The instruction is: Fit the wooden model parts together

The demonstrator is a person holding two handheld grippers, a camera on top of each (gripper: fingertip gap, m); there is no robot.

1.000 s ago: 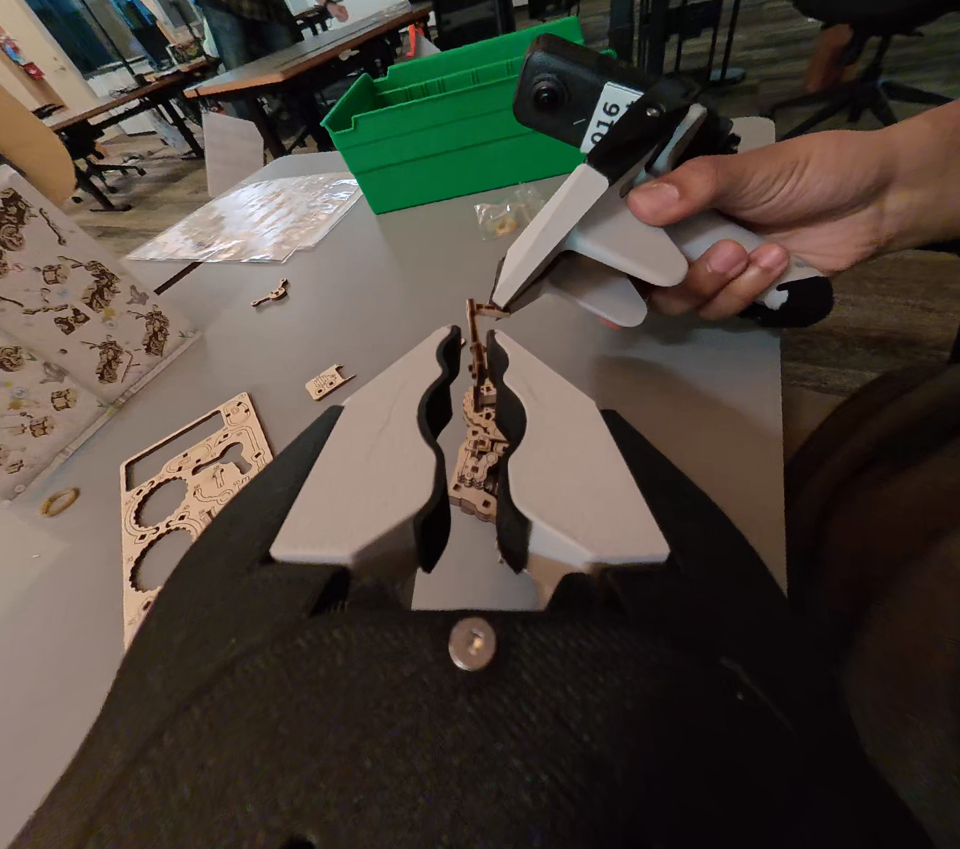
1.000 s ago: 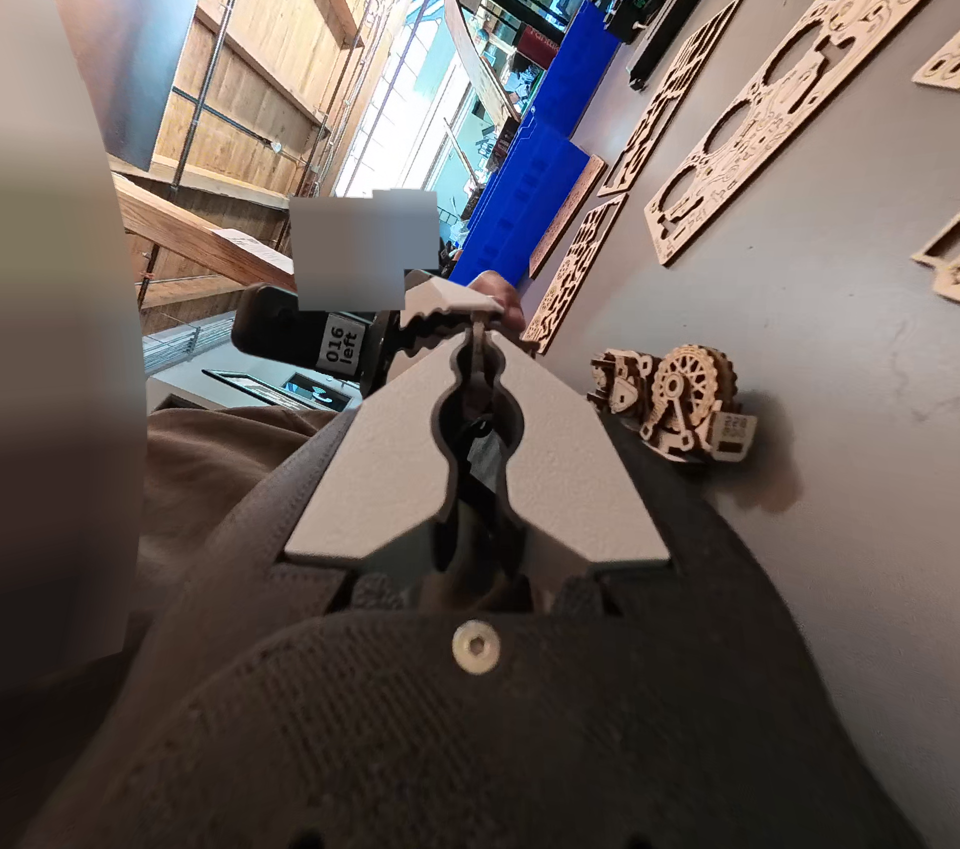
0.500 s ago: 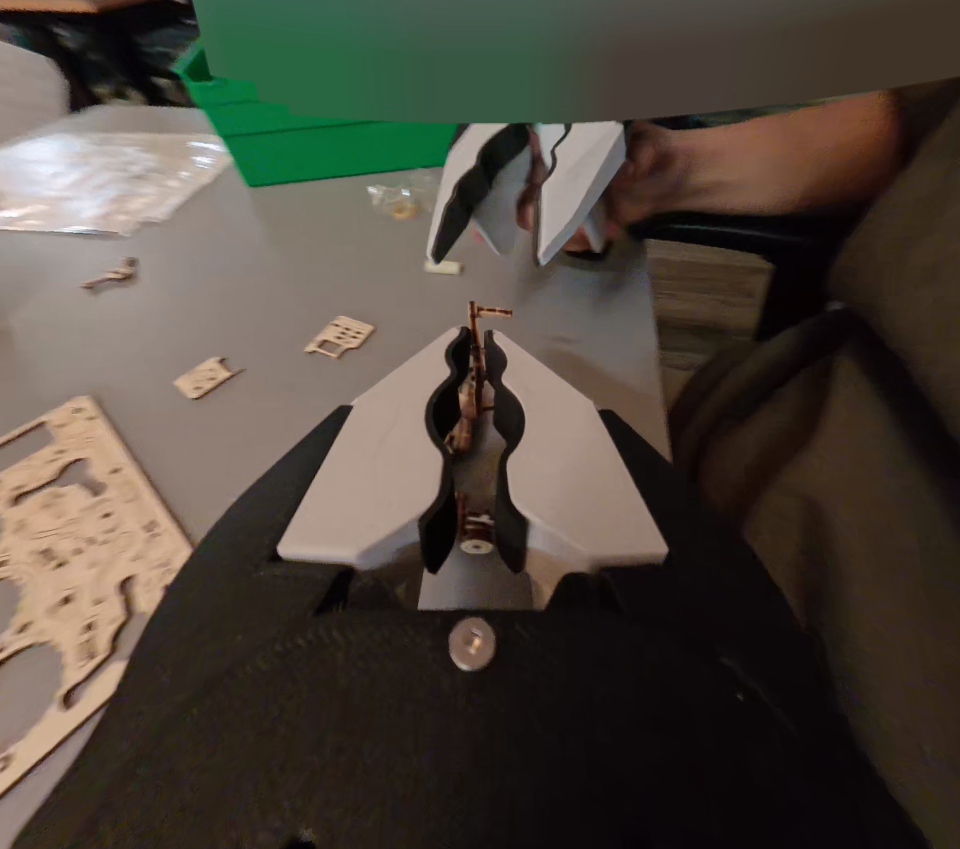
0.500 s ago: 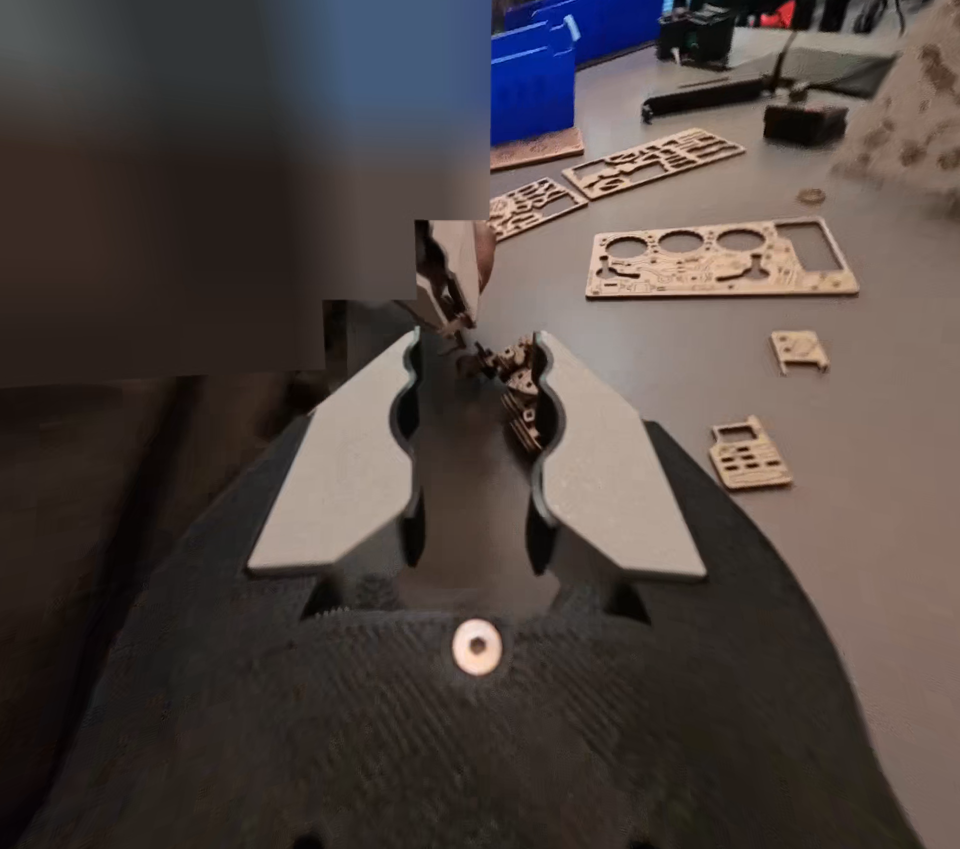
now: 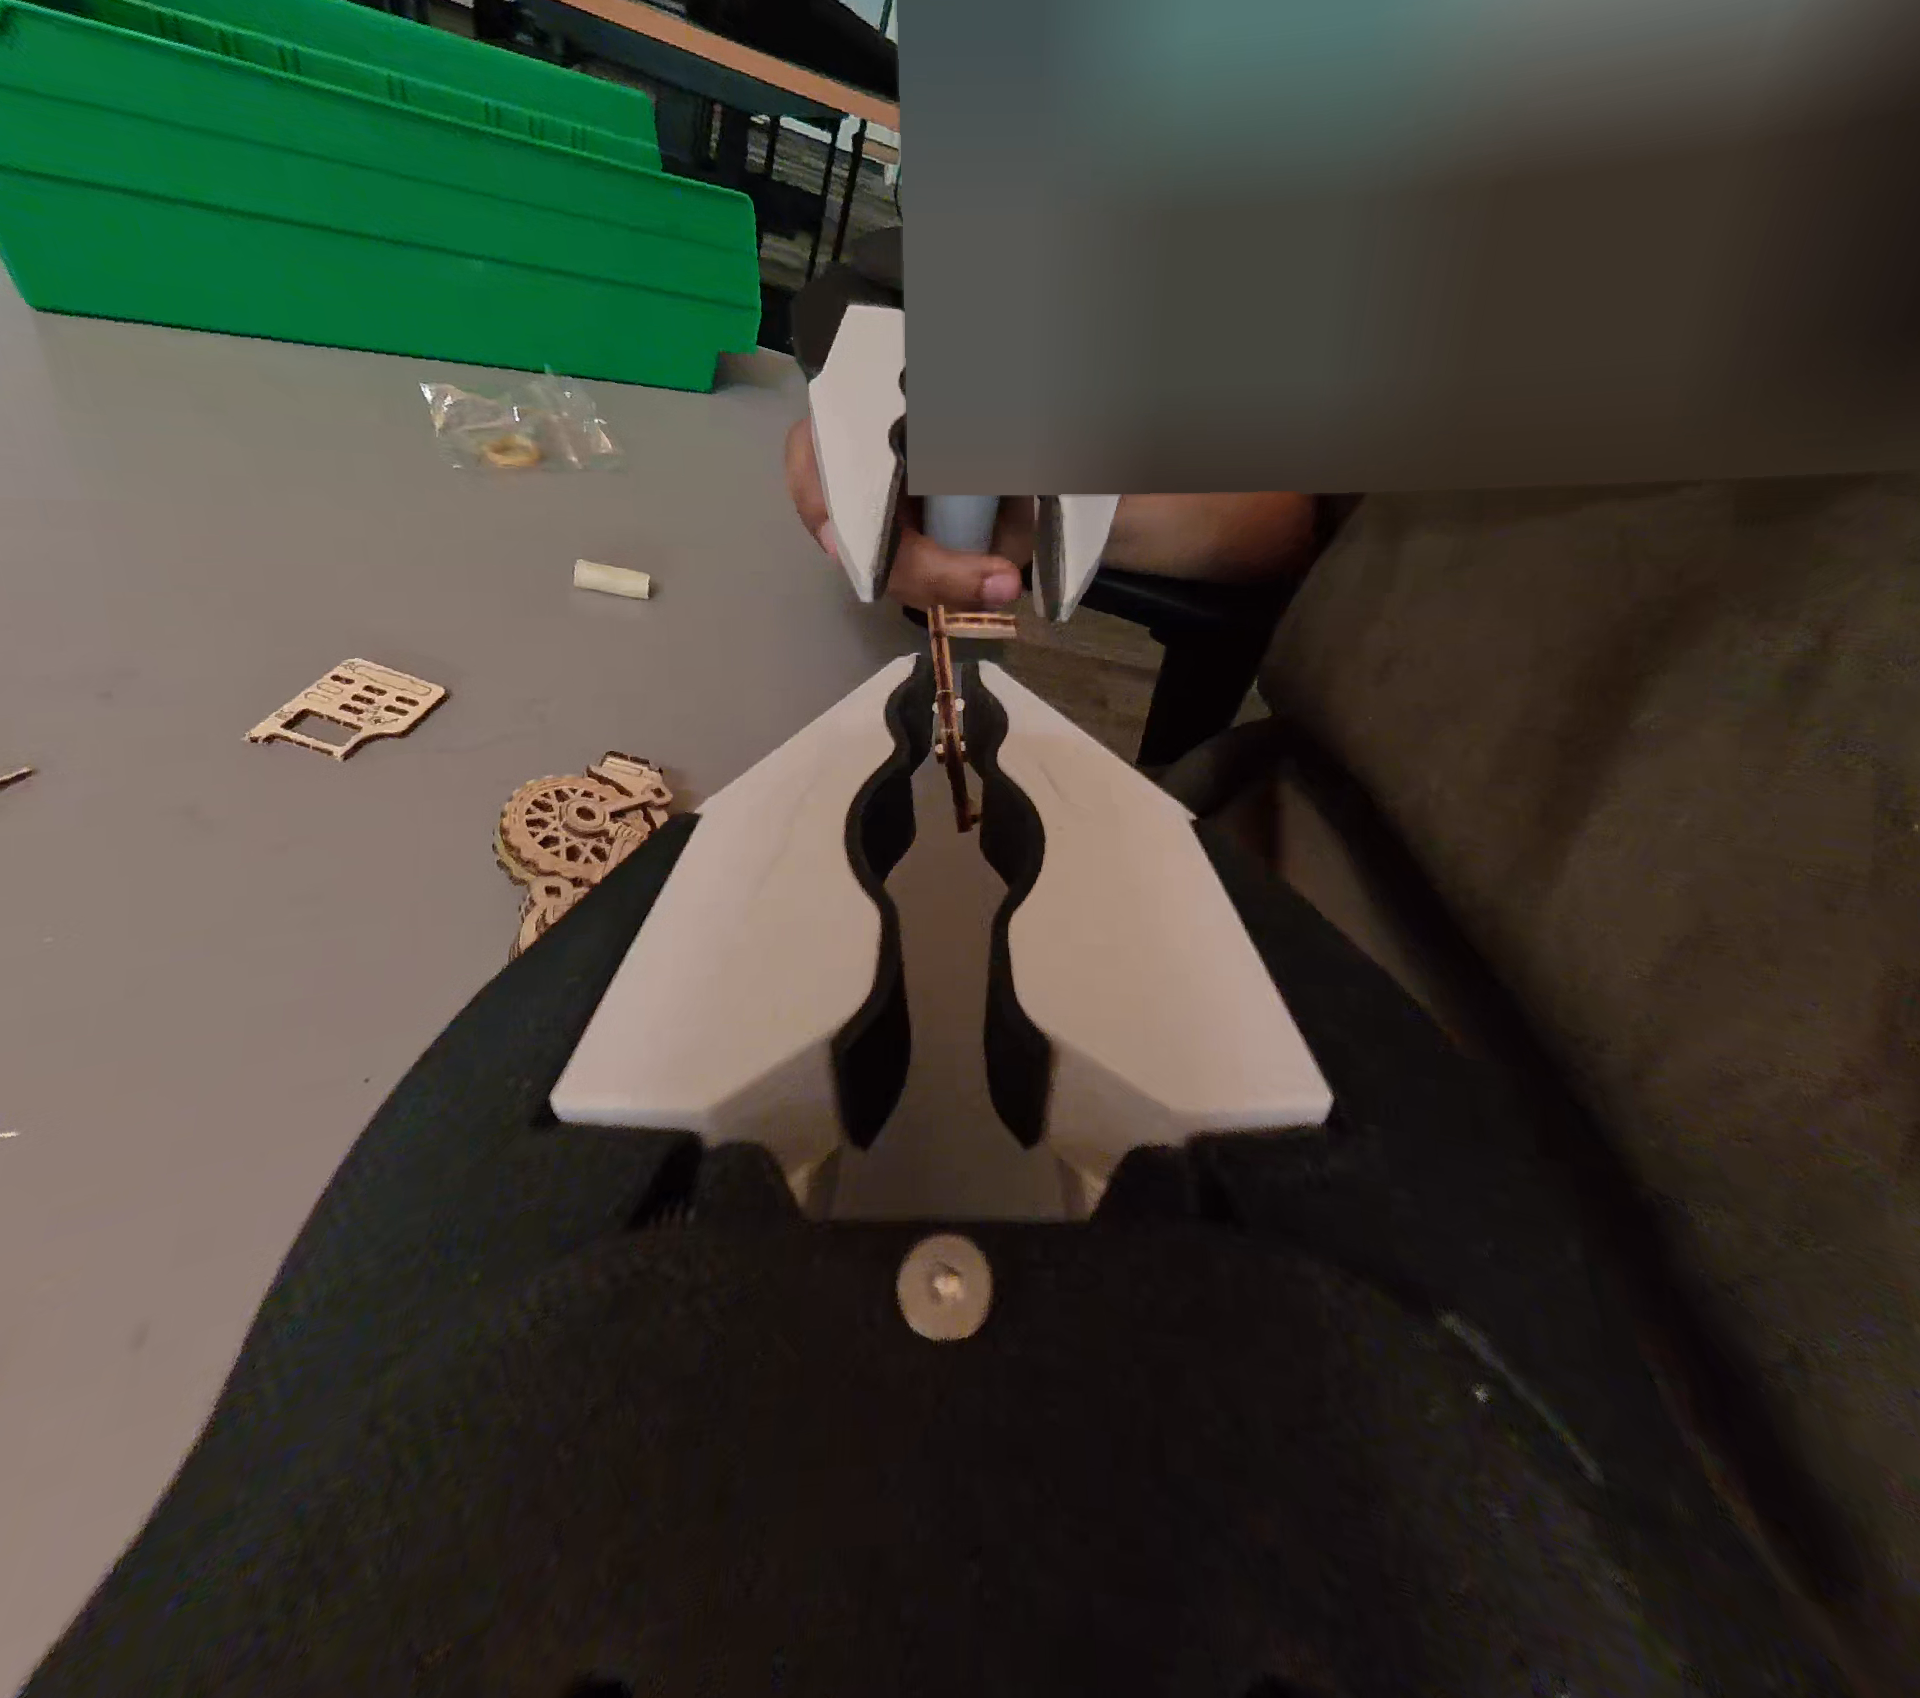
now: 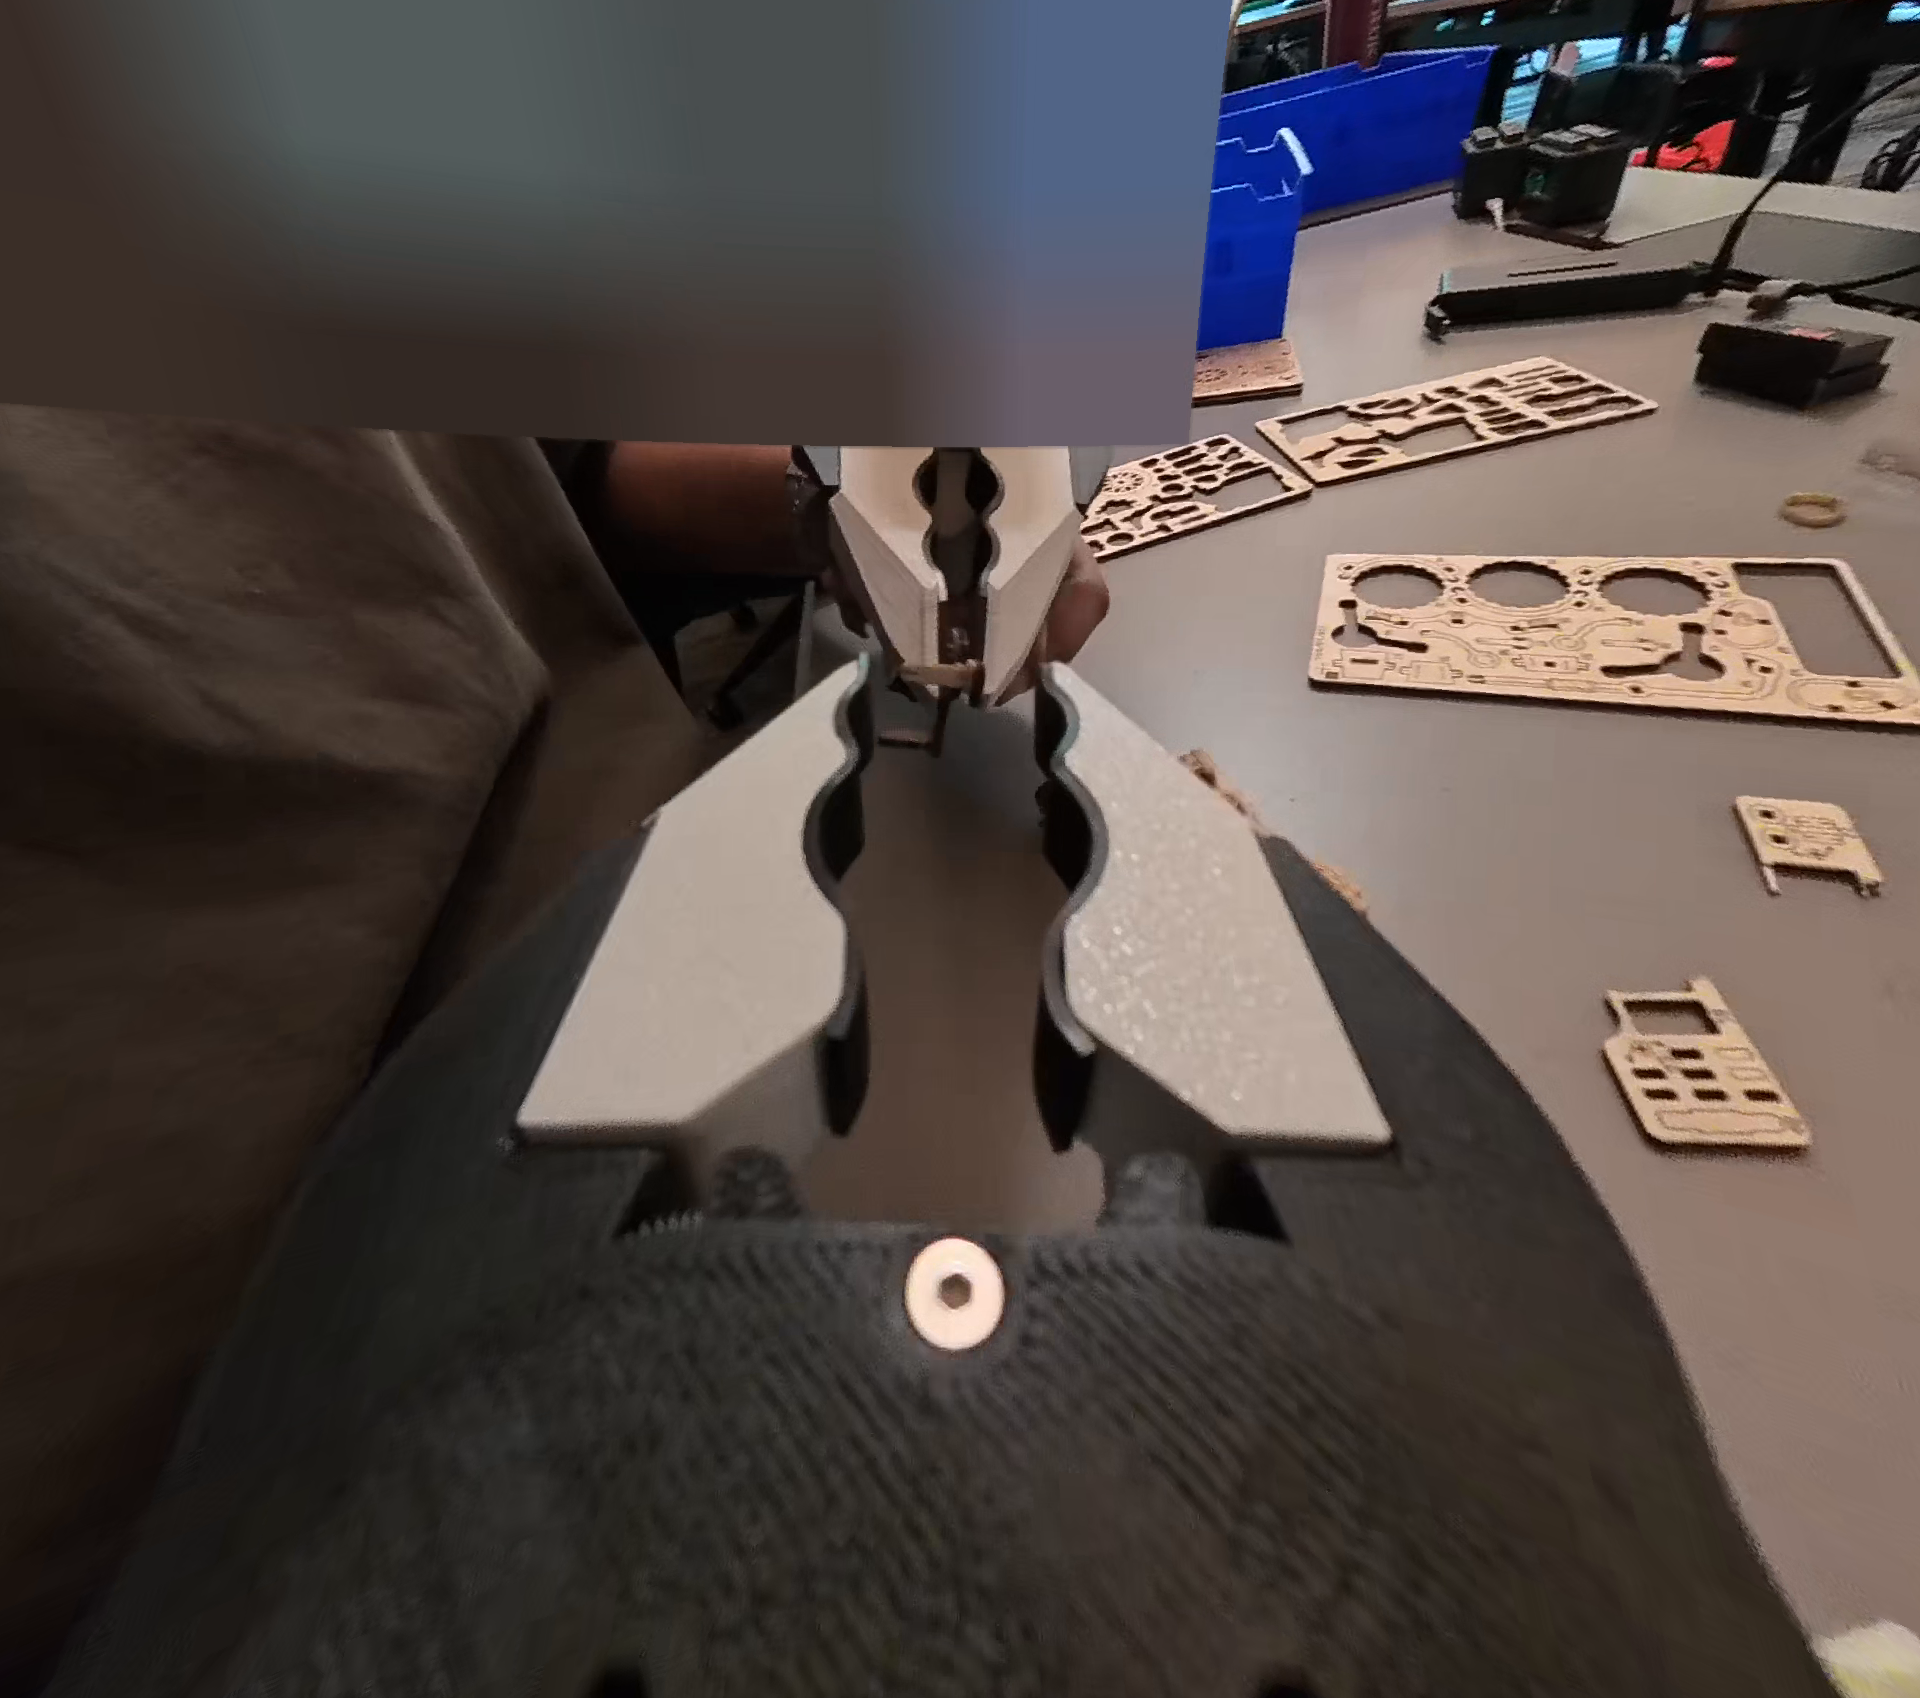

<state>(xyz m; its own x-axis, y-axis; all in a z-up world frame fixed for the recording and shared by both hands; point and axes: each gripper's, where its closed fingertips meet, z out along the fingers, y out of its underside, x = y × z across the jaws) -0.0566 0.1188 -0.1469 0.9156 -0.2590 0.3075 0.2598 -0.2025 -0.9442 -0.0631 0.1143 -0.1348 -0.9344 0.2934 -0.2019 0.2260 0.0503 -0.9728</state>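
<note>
My left gripper is shut on a thin wooden part, held edge-on above the table edge with a small crossbar at its tip. My right gripper is open and empty, its fingertips just short of that part. The two grippers face each other tip to tip. The right gripper shows opposite in the left wrist view, and the left gripper shows in the right wrist view. A built gear assembly lies on the grey table, left of my left gripper.
Small cut plates lie loose. Punched wooden sheets lie farther out. A green bin, a plastic bag and a white peg lie beyond. Blue bins stand behind. My left and right fingertips are right by each other.
My right gripper has opened, let go of the part's tip and drawn back a little. My left gripper still holds the part. Both grippers have swung round to face each other low over the table edge.
</note>
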